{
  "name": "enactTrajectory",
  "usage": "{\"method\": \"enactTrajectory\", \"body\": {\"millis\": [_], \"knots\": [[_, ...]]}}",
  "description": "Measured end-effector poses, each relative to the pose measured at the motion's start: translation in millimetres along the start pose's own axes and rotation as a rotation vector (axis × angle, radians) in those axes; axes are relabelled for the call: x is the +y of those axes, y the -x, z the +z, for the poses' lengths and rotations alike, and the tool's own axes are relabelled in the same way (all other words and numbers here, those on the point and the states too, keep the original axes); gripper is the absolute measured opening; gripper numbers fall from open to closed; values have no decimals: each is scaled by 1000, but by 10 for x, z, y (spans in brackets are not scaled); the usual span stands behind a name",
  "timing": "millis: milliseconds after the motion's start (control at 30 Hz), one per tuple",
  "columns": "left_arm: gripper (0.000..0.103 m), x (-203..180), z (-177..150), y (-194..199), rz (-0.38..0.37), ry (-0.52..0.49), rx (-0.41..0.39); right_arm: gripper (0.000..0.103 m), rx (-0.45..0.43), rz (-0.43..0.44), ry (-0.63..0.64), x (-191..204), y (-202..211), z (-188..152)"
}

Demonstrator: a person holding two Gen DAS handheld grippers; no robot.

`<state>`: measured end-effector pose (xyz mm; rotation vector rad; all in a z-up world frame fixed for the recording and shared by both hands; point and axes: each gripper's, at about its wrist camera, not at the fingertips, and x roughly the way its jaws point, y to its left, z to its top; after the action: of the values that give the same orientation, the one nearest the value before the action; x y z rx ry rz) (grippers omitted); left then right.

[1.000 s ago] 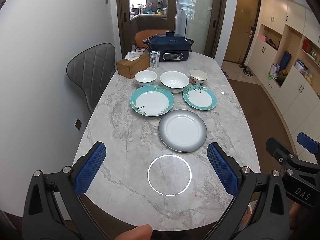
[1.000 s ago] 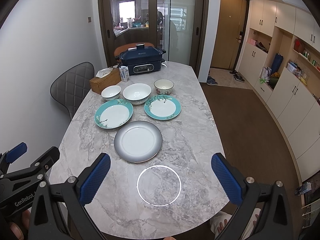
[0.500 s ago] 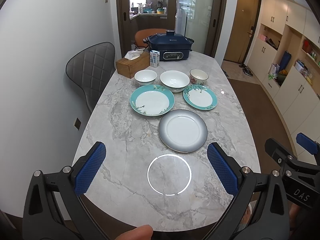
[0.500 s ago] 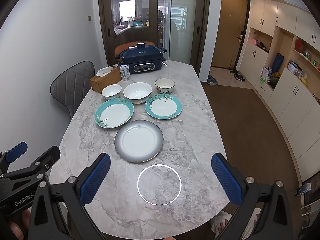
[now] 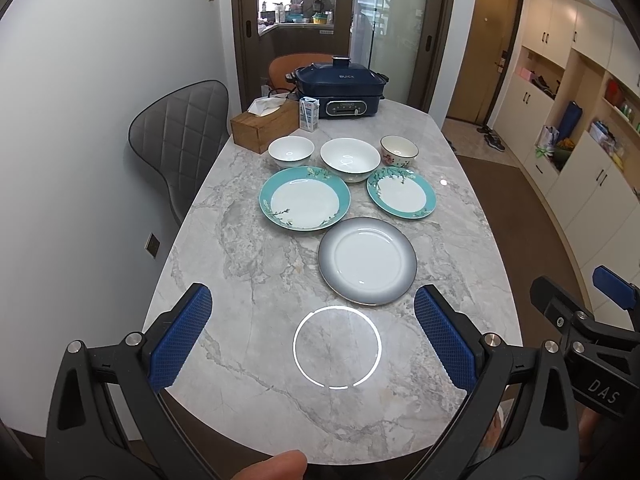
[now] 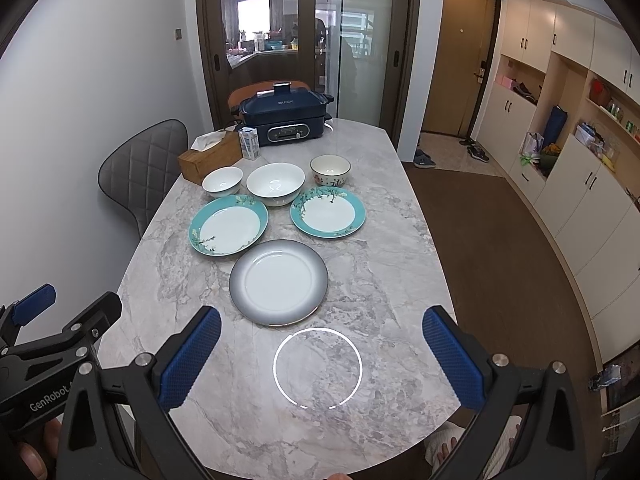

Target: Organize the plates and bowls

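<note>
Hovering over the near edge of the bench (image 5: 248, 280), left hand-held gripper (image 5: 312, 334) and right hand-held gripper (image 6: 320, 354) both spread wide, empty. Grey-rimmed plate (image 6: 279, 282) lies nearest, likely first pick; teal plates and bowls sit beyond, unstacked.

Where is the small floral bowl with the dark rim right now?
In both wrist views the floral bowl stands at the right end of the bowl row, right of the large white bowl and just behind the smaller teal plate.
</note>
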<state>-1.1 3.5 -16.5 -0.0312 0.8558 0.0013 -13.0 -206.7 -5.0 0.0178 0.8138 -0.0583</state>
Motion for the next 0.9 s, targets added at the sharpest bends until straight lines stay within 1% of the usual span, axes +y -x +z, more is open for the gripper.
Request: {"method": "enactTrajectory", "body": {"millis": [300, 333, 400, 667, 767, 833, 867, 900], "knots": [[103, 5, -40, -26, 2, 2, 4, 103, 3, 0, 3, -15, -4, 12], [103, 4, -44, -27, 4, 1, 3, 103, 3, 1, 4, 49, -50, -60], [103, 7, -33, -51, 3, 2, 6, 103, 4, 0, 3, 45, -50, -60], [103, 27, -49, -98, -4, 0, 15, 103, 7, -2, 2, 23, -4, 0], [103, 52, -92, -161, -14, 0, 26, 103, 13, -6, 0, 83, -22, -3], [103, 85, -125, -248, -22, 0, 34, 103, 19, -8, -8, 106, -52, -73], [103, 104, -155, -336, -25, -1, 55, 103, 25, 0, -20, 68, -131, -97], [103, 129, -195, -457, -38, 6, 93, 103, 31, 22, -36, 43, -187, -134]]}}
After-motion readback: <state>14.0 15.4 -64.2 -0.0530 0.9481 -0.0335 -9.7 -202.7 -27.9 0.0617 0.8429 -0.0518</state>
